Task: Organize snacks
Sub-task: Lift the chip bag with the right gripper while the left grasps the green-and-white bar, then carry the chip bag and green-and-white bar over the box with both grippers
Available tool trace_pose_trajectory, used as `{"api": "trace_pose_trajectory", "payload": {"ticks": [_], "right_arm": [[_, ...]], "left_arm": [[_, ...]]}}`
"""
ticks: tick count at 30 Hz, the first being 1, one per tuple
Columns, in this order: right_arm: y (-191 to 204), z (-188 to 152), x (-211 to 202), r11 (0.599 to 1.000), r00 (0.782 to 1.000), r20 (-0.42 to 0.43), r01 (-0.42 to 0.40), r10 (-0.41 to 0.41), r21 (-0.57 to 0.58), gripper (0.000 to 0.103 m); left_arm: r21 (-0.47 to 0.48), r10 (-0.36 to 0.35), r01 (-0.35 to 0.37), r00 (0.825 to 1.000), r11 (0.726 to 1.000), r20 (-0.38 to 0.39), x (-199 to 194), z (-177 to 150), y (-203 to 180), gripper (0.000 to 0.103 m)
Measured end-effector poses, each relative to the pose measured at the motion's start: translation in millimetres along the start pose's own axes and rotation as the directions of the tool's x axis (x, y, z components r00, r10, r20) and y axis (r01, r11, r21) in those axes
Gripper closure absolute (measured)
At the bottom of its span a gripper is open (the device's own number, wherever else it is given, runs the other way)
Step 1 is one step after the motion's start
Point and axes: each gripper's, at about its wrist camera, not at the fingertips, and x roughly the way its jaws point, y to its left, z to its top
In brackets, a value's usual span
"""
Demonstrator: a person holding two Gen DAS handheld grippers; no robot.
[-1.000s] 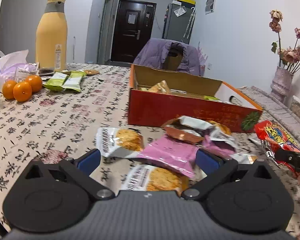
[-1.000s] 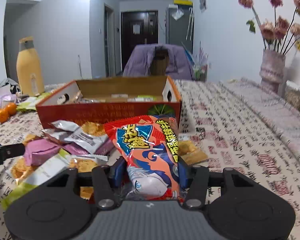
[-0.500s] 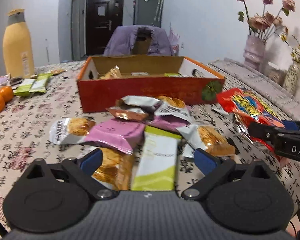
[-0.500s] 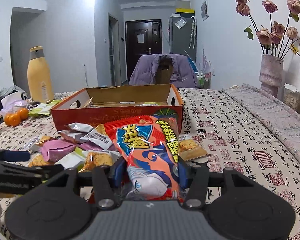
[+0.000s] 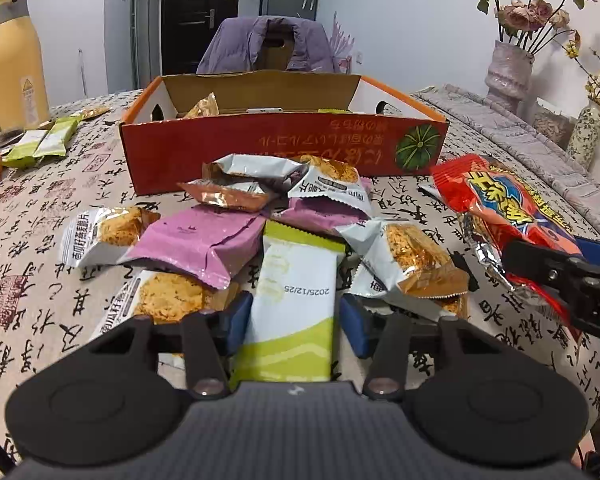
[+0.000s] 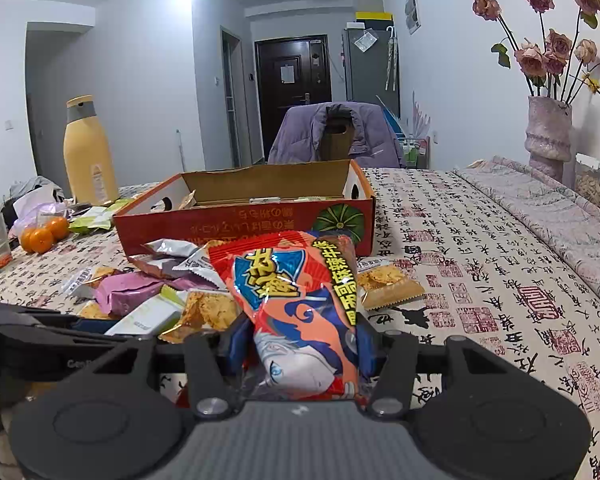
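Closing the left gripper (image 5: 296, 322) on the green-and-white packet (image 5: 296, 280), pads meeting its long edges, in the pile before the red box (image 5: 260, 152), toward the near edge of the table (image 6: 480, 260). Likely trouble: dragging along the purple packet (image 5: 204, 240) touching its far end, or losing the slick wrapper from a shallow pinch. Further right, clamping the red bag (image 6: 300, 300) in the right gripper (image 6: 304, 344), clear of the cloth; risks crushing the contents if squeezed harder. Both tilting downward, facing the box.

pale walls, a dark door (image 6: 293, 96), and a purple-draped chair (image 6: 336, 134) behind the table (image 6: 480, 264).
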Motion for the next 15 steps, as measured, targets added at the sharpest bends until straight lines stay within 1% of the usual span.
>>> {"api": "trace_pose_trajectory", "payload": {"ticks": [2,3,4,6,9,11,15], "right_arm": [[-0.8,-0.7,-0.2,1.0,1.0,0.0,0.0,0.0,0.003,0.052],[-0.9,-0.8,0.1,1.0,1.0,-0.001,0.001,-0.001,0.004,0.052],[-1.5,-0.4,0.8,1.0,1.0,-0.003,0.001,-0.001,0.006,0.052],[-0.8,-0.7,1.1,1.0,1.0,-0.004,-0.001,0.001,0.005,0.052],[0.3,-1.6,0.7,1.0,1.0,-0.004,-0.006,0.006,0.002,0.052],[0.7,-1.9,0.7,1.0,1.0,-0.005,-0.005,0.005,0.0,0.052],[0.6,-1.6,-0.7,1.0,1.0,-0.001,-0.004,0.004,0.0,0.052]], "left_arm": [[-0.004,-0.006,0.006,1.0,1.0,-0.001,-0.9,-0.2,0.2,0.056],[-0.006,-0.004,0.004,1.0,1.0,0.0,-1.7,-0.6,-0.2,0.062],[-0.007,-0.006,0.006,1.0,1.0,0.002,-2.7,-1.3,-0.3,0.063],[-0.02,-0.007,0.008,1.0,1.0,0.022,-5.6,-4.0,-0.4,0.065],[-0.006,0.018,-0.017,0.998,1.0,0.059,-9.6,-9.5,-4.9,0.066],[-0.008,0.005,-0.005,0.997,1.0,0.078,-14.5,-10.7,-5.7,0.066],[0.016,0.012,-0.014,0.992,1.0,0.128,-26.8,-9.7,-8.6,0.066]]}}
